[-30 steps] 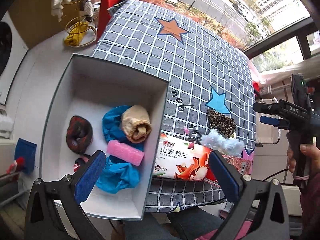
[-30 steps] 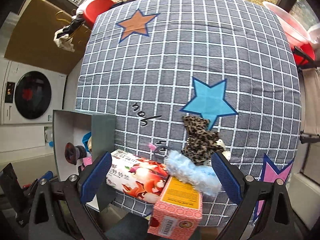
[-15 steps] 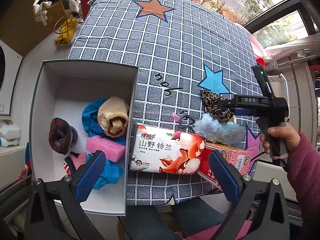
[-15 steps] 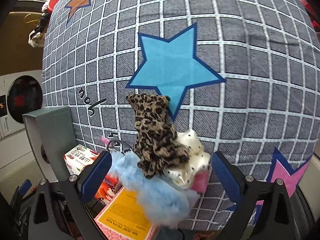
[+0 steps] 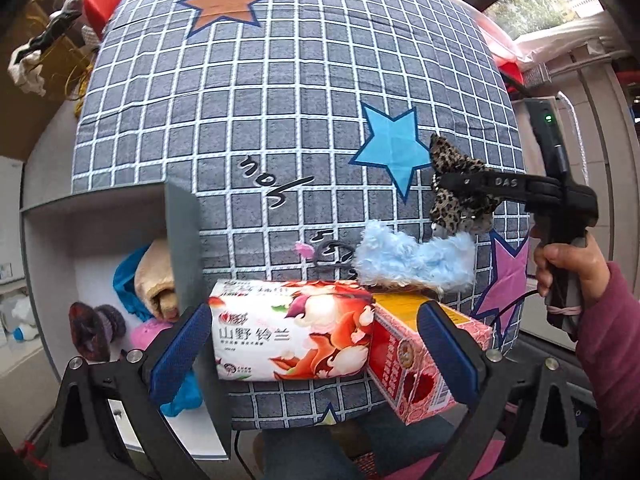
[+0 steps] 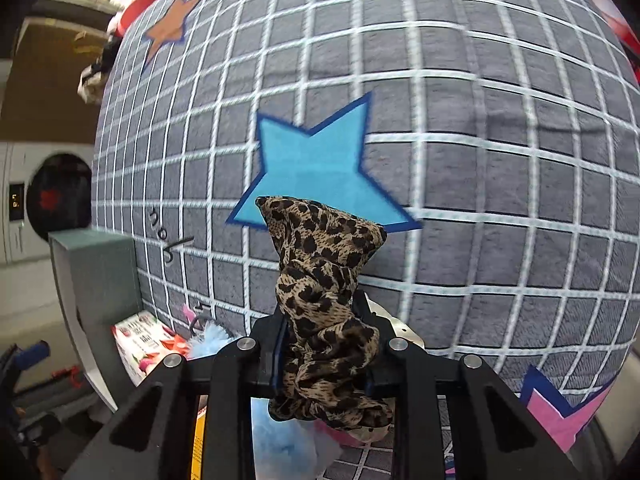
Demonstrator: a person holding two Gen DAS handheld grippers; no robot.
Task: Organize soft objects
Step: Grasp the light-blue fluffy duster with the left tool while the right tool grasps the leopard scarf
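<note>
My right gripper (image 6: 326,354) grips a leopard-print scrunchie (image 6: 324,304), jaws clenched on its bunched middle while its loose end fans out ahead of the fingertips, over the blue star (image 6: 316,164) printed on the grey checked cloth (image 6: 480,200) covering the surface. Seen from my left gripper (image 5: 312,354), the same scrunchie (image 5: 456,200) sits lifted off the cloth, ahead and to the right, clamped in the black tool held by my right hand (image 5: 568,268). Just below it lies a fluffy light-blue scrunchie (image 5: 412,260), resting atop a pink carton (image 5: 416,364) that juts past my right-hand pad. My left jaws stand released, wide apart, holding nothing; between them lies a floral tissue pack (image 5: 292,338), touching the carton. Left of those jaws sits an open grey box (image 5: 182,240) holding a beige rolled cloth (image 5: 154,280), a blue cloth (image 5: 124,280), a dark red knitted piece (image 5: 90,330) and a pink roll (image 5: 146,330). A small black hair tie (image 5: 330,256) lies on the cloth ahead of the tissue pack.
</note>
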